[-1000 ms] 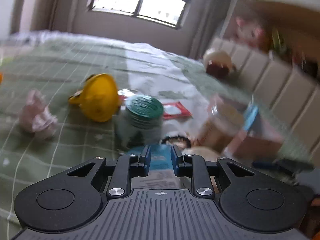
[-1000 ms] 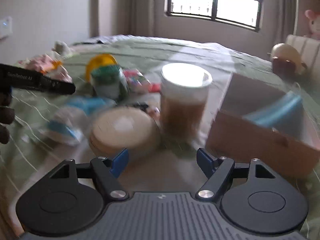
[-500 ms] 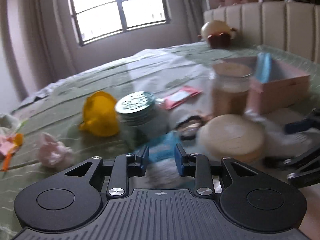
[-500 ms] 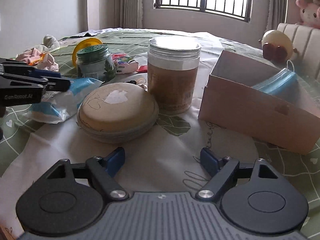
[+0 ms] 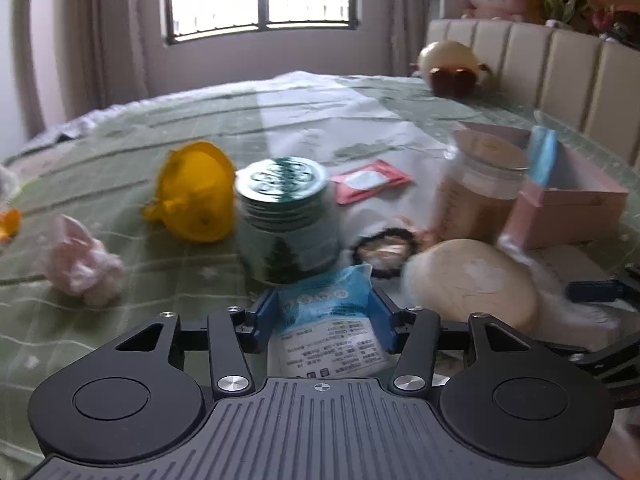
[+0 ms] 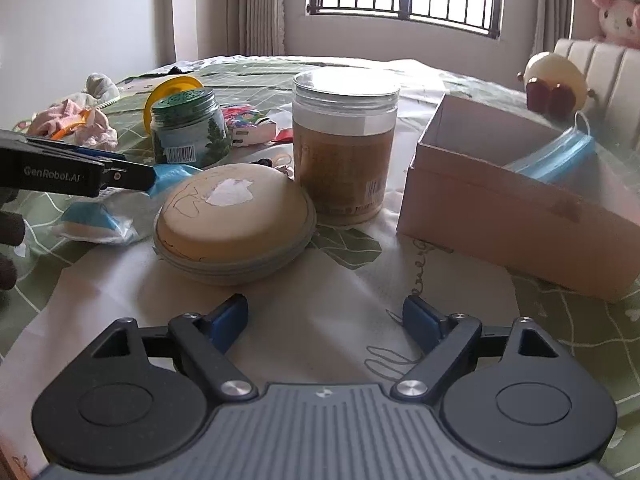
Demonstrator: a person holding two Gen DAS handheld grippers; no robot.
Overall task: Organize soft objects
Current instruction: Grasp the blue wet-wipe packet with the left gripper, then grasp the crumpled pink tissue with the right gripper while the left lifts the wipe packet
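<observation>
While the left gripper (image 5: 325, 312) squeezes the blue packet (image 5: 326, 320) beside the pink box (image 6: 516, 208), the empty right gripper (image 6: 324, 320) gapes; next, I think, drop it inside.

I count two jars: a green-lidded one (image 6: 187, 128) at left and a tall clear one (image 6: 345, 142) at centre. One cardboard box (image 6: 516, 200) sits at right, one round beige case (image 6: 234, 220) at centre, one blue-and-white packet (image 5: 326, 320), and two claws.

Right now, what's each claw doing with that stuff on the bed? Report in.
Left gripper astride blue-white packet, grip unclear. Right gripper open, empty. Round beige case and green-lidded jar crowd the packet.
</observation>
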